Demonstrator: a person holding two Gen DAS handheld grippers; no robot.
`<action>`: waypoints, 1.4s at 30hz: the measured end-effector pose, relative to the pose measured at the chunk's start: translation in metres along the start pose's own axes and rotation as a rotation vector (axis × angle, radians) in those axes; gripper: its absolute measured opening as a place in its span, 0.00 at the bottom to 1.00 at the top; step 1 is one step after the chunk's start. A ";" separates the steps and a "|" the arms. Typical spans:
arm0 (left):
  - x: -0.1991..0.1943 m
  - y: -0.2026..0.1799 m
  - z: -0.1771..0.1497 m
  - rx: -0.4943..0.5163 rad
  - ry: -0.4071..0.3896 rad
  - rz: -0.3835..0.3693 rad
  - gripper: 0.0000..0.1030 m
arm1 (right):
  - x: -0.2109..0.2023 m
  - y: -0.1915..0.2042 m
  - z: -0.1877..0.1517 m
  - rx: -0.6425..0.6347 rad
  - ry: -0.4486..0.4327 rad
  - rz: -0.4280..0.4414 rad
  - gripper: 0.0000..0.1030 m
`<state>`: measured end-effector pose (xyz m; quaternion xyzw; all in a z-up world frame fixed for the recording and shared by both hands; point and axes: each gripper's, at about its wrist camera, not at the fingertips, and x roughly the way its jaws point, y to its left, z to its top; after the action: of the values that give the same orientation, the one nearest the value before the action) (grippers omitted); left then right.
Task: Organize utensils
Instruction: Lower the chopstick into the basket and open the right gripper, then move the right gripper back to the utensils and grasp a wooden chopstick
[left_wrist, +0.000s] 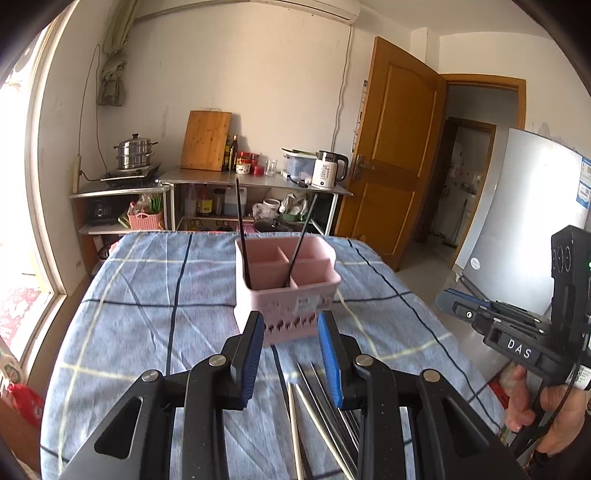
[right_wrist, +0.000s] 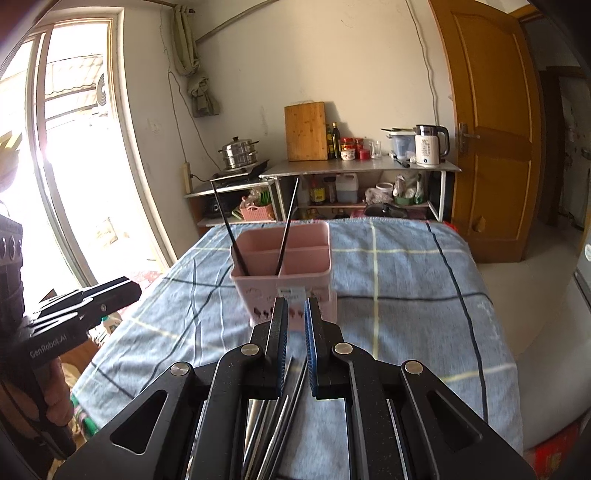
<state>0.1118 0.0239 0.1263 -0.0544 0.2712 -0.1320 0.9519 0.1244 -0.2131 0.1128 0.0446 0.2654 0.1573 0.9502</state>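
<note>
A pink divided utensil holder (left_wrist: 288, 291) (right_wrist: 284, 273) stands on the blue checked tablecloth (left_wrist: 147, 314) with two black chopsticks (left_wrist: 242, 236) (right_wrist: 286, 225) leaning in its compartments. Several metal utensils (left_wrist: 314, 410) (right_wrist: 273, 413) lie on the cloth in front of it, under both grippers. My left gripper (left_wrist: 290, 317) (right_wrist: 135, 288) is open just before the holder, with nothing between its blue pads. My right gripper (right_wrist: 296, 306) (left_wrist: 443, 301) is shut to a narrow slit and holds nothing. It hovers near the holder's front.
A metal counter (left_wrist: 258, 182) behind the table carries a cutting board (left_wrist: 207, 140), a white kettle (left_wrist: 327, 170) and a steamer pot (left_wrist: 135, 151). A wooden door (left_wrist: 395, 155) and a fridge (left_wrist: 524, 206) stand to the right. A person's hand (left_wrist: 521, 402) grips the right handle.
</note>
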 end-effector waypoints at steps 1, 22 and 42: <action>-0.002 0.000 -0.004 0.003 0.000 0.002 0.29 | -0.001 0.000 -0.003 0.002 0.003 0.001 0.09; 0.028 -0.002 -0.068 0.025 0.134 0.016 0.29 | 0.011 0.001 -0.059 0.032 0.113 0.035 0.09; 0.113 0.003 -0.105 0.038 0.313 -0.004 0.29 | 0.052 -0.003 -0.081 0.047 0.216 0.051 0.15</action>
<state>0.1488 -0.0086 -0.0195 -0.0154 0.4138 -0.1460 0.8985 0.1259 -0.1989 0.0177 0.0563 0.3685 0.1789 0.9105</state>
